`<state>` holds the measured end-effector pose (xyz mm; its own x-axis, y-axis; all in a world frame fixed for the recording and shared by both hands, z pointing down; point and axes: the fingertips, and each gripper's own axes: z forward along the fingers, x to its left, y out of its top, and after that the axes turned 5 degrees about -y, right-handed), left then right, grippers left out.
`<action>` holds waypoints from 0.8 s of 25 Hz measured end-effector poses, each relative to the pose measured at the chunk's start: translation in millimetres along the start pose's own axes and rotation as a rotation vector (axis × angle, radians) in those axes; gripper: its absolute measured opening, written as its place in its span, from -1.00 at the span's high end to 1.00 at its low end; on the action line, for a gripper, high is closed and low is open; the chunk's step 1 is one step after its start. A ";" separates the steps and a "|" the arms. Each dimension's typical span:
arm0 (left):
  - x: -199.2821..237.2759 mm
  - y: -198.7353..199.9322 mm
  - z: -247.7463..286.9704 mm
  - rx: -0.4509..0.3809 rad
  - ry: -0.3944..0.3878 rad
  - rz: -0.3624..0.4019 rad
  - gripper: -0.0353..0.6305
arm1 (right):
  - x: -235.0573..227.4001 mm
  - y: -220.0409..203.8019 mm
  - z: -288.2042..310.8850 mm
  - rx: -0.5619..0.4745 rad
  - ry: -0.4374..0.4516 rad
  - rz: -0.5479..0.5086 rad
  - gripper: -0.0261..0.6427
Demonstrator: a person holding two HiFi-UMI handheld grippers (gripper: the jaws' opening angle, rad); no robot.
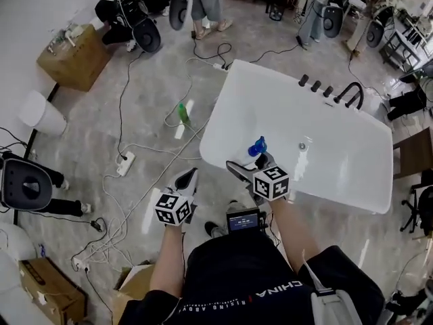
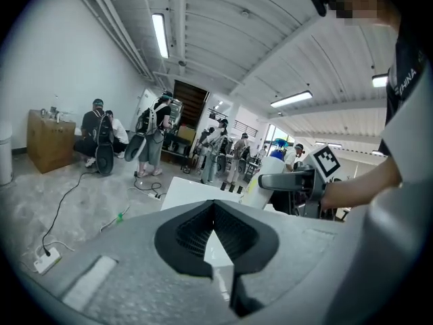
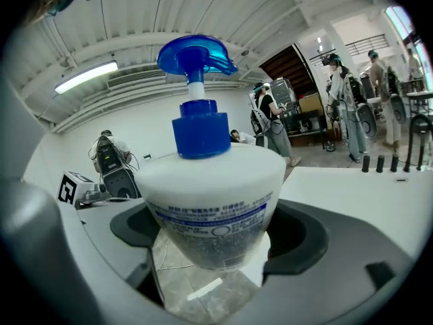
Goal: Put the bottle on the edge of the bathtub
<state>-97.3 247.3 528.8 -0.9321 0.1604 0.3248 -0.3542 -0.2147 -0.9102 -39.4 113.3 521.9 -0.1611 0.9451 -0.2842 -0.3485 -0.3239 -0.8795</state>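
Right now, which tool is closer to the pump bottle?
Right. The right tool grips the bottle at the bathtub's near edge; the left tool is shut and empty over the floor, beside it.

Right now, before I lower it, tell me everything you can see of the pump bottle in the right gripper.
The pump bottle has a round white body that looks like plastic, a blue collar and a blue pump head. Its label carries a blue band and print too small to read. It stands upright, clamped between the jaws of the right gripper, at the near edge of the white bathtub. Grey floor shows under its base, so it seems not yet set down.
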 end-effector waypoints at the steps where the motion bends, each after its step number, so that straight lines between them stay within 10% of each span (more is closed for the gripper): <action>1: 5.6 2.1 5.9 0.008 -0.017 0.004 0.87 | -3.0 0.7 4.6 -0.005 -0.014 0.009 -0.51; 20: 158.8 124.8 166.0 0.109 -0.186 0.124 0.87 | -138.0 85.0 148.7 -0.158 -0.248 0.229 -0.51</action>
<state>-302.1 86.1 509.5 -0.9634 -0.0517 0.2631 -0.2328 -0.3256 -0.9164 -184.1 -51.0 543.1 -0.4437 0.8036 -0.3967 -0.1337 -0.4971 -0.8573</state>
